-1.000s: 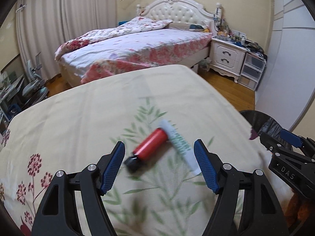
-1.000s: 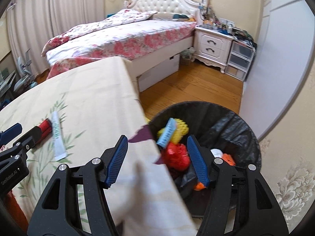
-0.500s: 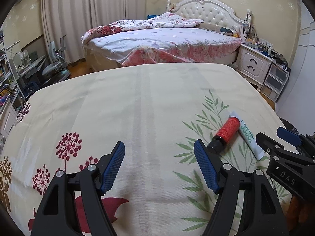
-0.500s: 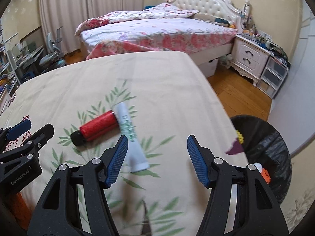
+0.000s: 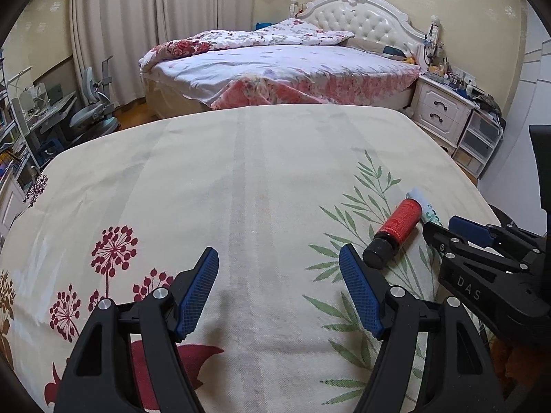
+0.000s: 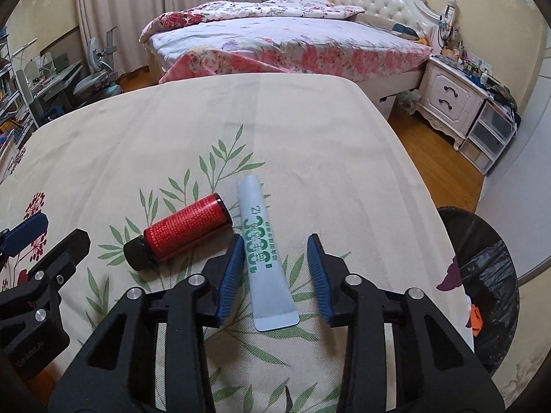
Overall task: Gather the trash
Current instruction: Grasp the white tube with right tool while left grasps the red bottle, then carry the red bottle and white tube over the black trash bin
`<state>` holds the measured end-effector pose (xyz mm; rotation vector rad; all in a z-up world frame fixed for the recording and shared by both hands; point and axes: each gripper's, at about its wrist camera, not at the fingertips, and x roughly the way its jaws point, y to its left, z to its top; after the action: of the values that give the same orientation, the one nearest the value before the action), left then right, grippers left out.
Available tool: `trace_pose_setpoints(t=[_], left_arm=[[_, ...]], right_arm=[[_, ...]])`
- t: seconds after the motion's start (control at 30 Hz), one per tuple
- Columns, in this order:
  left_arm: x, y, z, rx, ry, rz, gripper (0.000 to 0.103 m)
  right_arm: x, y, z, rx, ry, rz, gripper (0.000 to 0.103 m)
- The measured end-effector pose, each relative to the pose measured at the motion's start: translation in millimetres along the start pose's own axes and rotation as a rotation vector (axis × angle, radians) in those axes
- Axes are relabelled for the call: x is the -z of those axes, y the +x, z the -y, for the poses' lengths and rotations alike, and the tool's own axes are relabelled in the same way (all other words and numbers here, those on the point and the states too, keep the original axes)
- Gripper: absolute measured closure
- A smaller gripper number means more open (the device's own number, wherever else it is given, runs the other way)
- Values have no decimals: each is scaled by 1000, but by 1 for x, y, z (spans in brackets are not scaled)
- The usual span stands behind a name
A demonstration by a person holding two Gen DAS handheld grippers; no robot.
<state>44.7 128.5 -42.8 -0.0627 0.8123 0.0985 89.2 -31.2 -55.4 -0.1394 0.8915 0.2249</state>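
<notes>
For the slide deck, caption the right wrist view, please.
Open right gripper straddles a pale tube beside a red bottle on the floral tablecloth.

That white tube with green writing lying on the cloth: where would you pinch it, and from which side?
Probably across the narrow middle of the white tube, coming down from above. It lies flat, pointing away, already between the open right gripper fingers. The flat crimped end is wider, and the red bottle crowds the far end.

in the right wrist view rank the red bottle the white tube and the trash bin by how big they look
1. Trash bin, largest even though it is cut off by the frame edge.
2. White tube.
3. Red bottle.
The tube and bottle look close, and the tube lies nearer the camera, so that order is unsure.
</notes>
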Motion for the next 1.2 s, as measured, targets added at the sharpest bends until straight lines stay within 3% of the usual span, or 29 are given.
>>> trace_pose_setpoints(t=[0.1, 0.2, 0.43, 0.83, 1.07, 1.2], left_arm=[[-1, 1, 5, 11, 9, 0, 32], [-1, 3, 12, 24, 24, -1, 32], [-4, 9, 31, 57, 65, -3, 32], [-21, 33, 69, 91, 157, -28, 34], [-21, 42, 77, 113, 186, -66, 68], [-20, 41, 77, 115, 180, -72, 77]], right_arm=[[0, -1, 4, 9, 2, 1, 81], [1, -1, 13, 16, 21, 1, 85], [9, -7, 36, 58, 56, 5, 85], [14, -8, 44, 54, 70, 5, 84], [14, -8, 44, 53, 70, 5, 84], [14, -8, 44, 55, 69, 5, 84]])
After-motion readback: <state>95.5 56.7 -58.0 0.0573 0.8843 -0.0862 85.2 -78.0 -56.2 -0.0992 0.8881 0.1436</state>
